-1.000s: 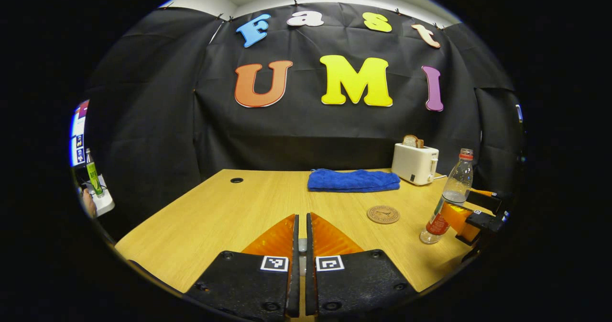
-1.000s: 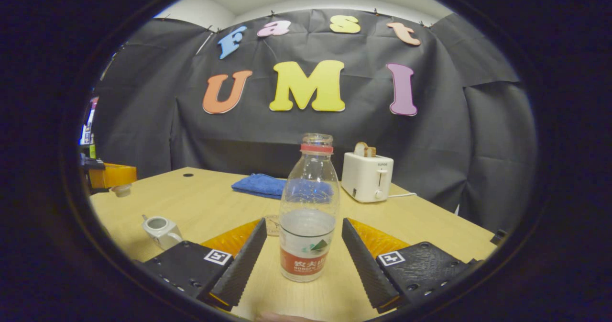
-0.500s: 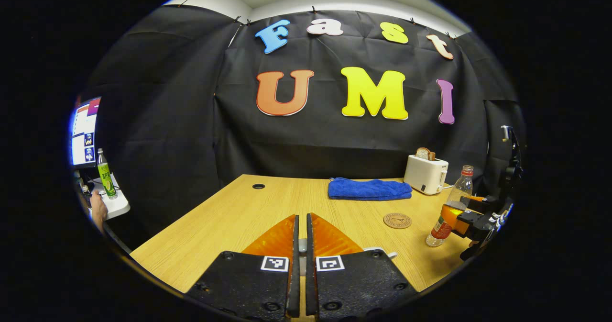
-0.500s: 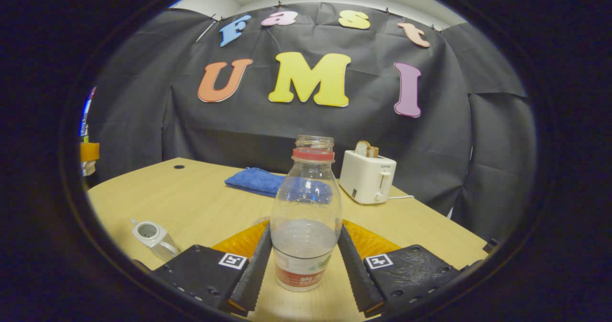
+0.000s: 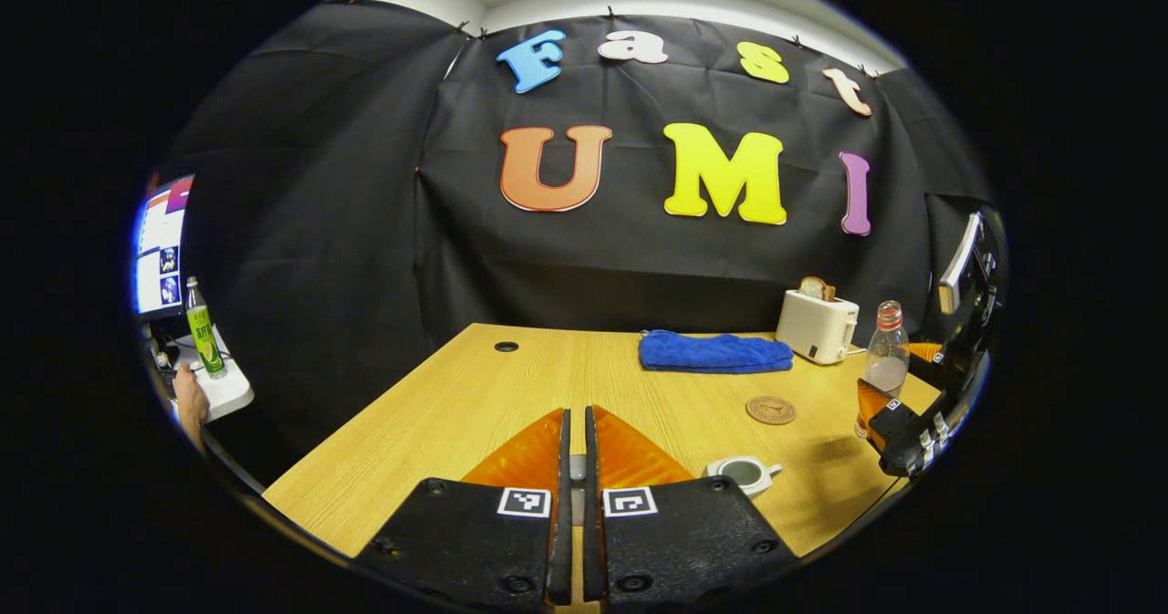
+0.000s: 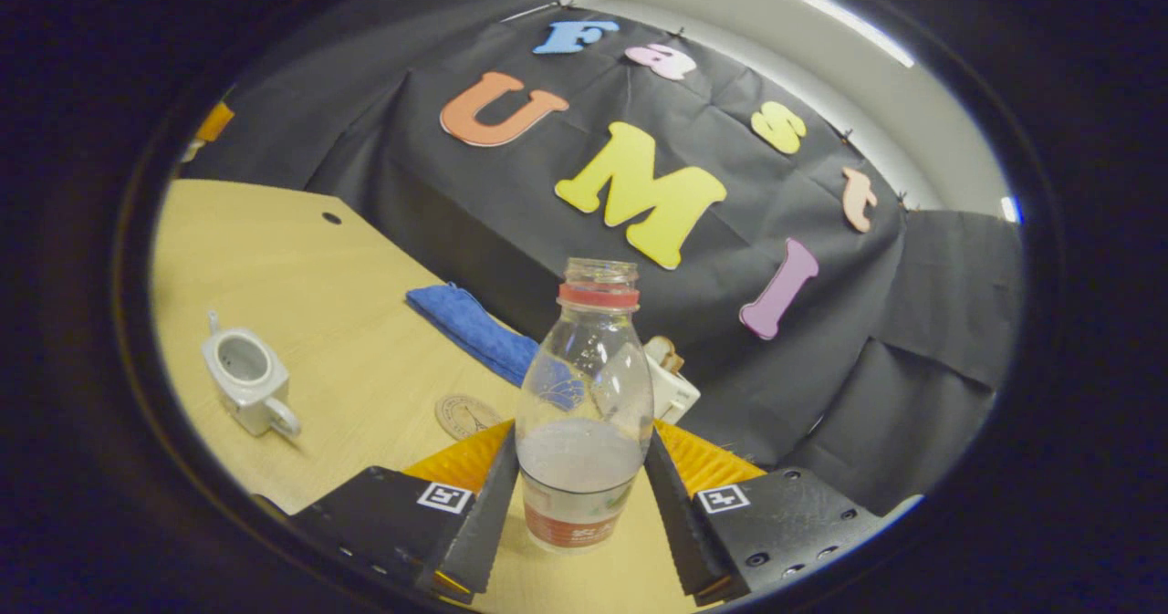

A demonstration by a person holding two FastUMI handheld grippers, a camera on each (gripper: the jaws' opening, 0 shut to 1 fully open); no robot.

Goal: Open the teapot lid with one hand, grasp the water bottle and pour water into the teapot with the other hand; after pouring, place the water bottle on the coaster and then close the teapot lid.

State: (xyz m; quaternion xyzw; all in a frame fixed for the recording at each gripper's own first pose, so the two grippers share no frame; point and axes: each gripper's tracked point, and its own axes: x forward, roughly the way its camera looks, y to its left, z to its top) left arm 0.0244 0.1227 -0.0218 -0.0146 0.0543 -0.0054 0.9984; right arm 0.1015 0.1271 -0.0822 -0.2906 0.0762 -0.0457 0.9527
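Note:
My left gripper (image 5: pixel 575 413) is shut above the near part of the wooden table (image 5: pixel 474 404), and a pale sliver of the teapot lid (image 5: pixel 575 466) shows between its fingers. The white teapot (image 5: pixel 744 473) stands lidless just to its right, also in the right gripper view (image 6: pixel 245 375). My right gripper (image 6: pixel 579 441) is shut on the uncapped water bottle (image 6: pixel 584 386), about a third full, held off the table; this view is rolled over. In the left gripper view the bottle (image 5: pixel 883 359) and right gripper (image 5: pixel 899 422) are at the far right, past the round coaster (image 5: pixel 771 410).
A blue cloth (image 5: pixel 714 352) and a white toaster (image 5: pixel 817 325) with bread lie at the table's back right. The coaster (image 6: pixel 465 413) lies between teapot and bottle. Off the table's left, a green bottle (image 5: pixel 201 331) stands beside a person's hand (image 5: pixel 190 404).
The right gripper closed on the bottle, raised it and rolled over to one side. The left gripper drew back, so the lidless teapot now shows beside its fingers.

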